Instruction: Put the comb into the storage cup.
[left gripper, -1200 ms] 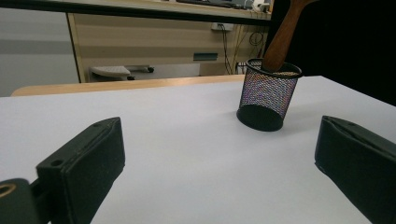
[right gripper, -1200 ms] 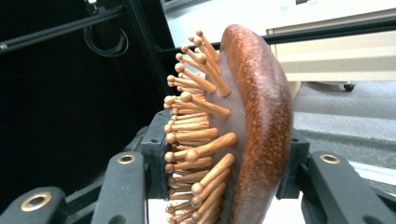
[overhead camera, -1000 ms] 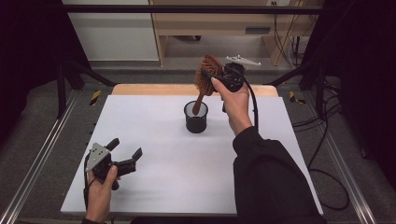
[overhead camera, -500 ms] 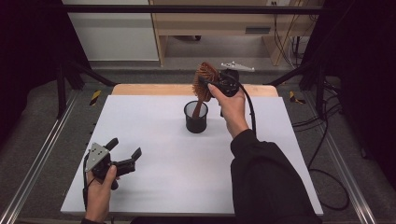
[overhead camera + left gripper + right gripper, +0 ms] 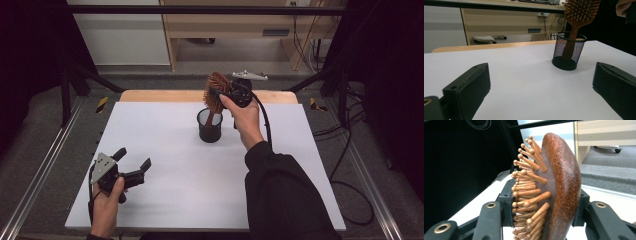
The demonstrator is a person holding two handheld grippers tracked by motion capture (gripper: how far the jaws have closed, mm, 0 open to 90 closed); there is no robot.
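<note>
One hairbrush [image 5: 216,91] clamped in right claw [image 5: 223,95] over one cup [image 5: 210,126]; left claw [image 5: 134,165] apart.

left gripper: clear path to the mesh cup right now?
Probably yes. The left gripper is open, and bare white table lies between it and the mesh cup. The hairbrush held by the right gripper stands in it.

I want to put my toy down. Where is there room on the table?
Lots of bare table lies between the left gripper and the cup, and right of the sleeve. It is crowded by the cup, where the right gripper holds the brush.
</note>
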